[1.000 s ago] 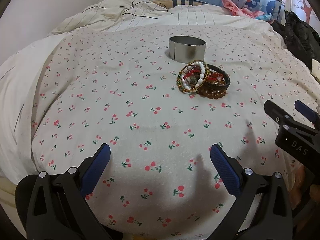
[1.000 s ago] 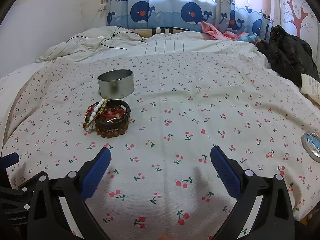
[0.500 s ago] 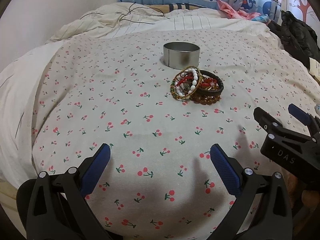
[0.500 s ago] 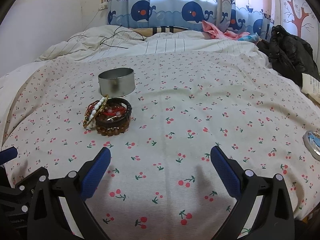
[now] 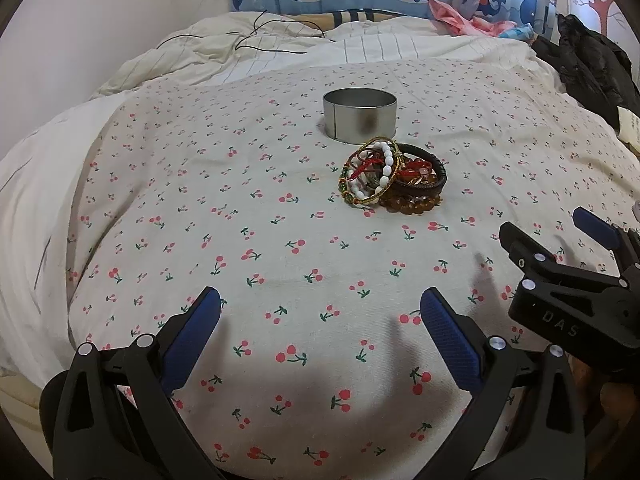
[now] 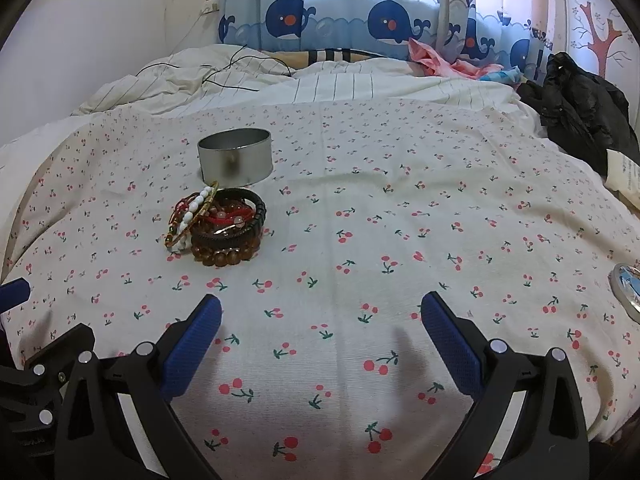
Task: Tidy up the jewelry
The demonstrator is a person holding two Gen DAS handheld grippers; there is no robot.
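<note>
Both claws, left gripper (image 5: pixel 320 316) and right gripper (image 6: pixel 320 316), hover spread wide over the cherry-print bedspread (image 6: pixel 400 220); the bracelet pile (image 6: pixel 218 226) sits just before the round tin (image 6: pixel 235 156), whale curtains (image 6: pixel 360 20) behind.

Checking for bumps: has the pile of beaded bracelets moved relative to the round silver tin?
No. The pile of beaded bracelets sits just in front of the round silver tin, as before; only the cameras' viewpoints shifted.

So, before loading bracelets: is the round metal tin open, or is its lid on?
Open. The tin stands upright with no lid on it; its inner wall shows past the rim. The bracelets sit piled outside, just in front.
</note>
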